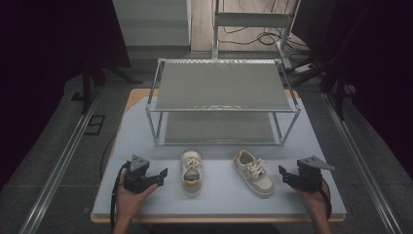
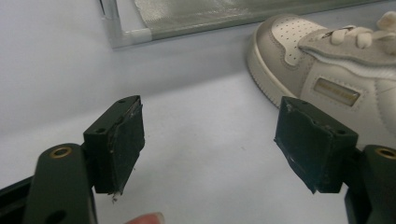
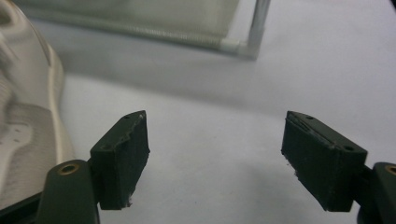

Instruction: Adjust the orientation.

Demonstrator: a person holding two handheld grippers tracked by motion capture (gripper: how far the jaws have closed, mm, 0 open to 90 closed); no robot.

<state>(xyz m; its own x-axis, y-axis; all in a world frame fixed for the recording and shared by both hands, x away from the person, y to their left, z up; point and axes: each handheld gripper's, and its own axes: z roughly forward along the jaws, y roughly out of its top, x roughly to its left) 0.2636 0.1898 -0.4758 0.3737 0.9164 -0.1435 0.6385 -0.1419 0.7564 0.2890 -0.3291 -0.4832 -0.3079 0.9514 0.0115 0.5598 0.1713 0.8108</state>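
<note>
The left gripper point(image 1: 163, 174) has its two black jaws standing wide apart with nothing between them; in the left gripper view only bare surface lies between the pads point(image 2: 122, 140), and the left shoe shows beyond the pad on that view's right. The right gripper point(image 1: 282, 174) likewise has its jaws wide apart and empty, with bare surface between its pads point(image 3: 125, 156). Both grippers are held low near the front edge of the pale grey table surface point(image 1: 219, 195), the left toward the front left corner, the right toward the front right corner, each in one of the person's hands. Between them lie two small white-and-beige lace-up sneakers: the left shoe point(image 1: 191, 170) sits just beside the left gripper, its toe toward the front edge; the right shoe point(image 1: 253, 172) lies near the right gripper, turned at an angle. Neither shoe is touched. Behind the shoes, toward the rear edge, stands a two-tier metal-framed rack with grey mesh shelves point(image 1: 221, 85).
</note>
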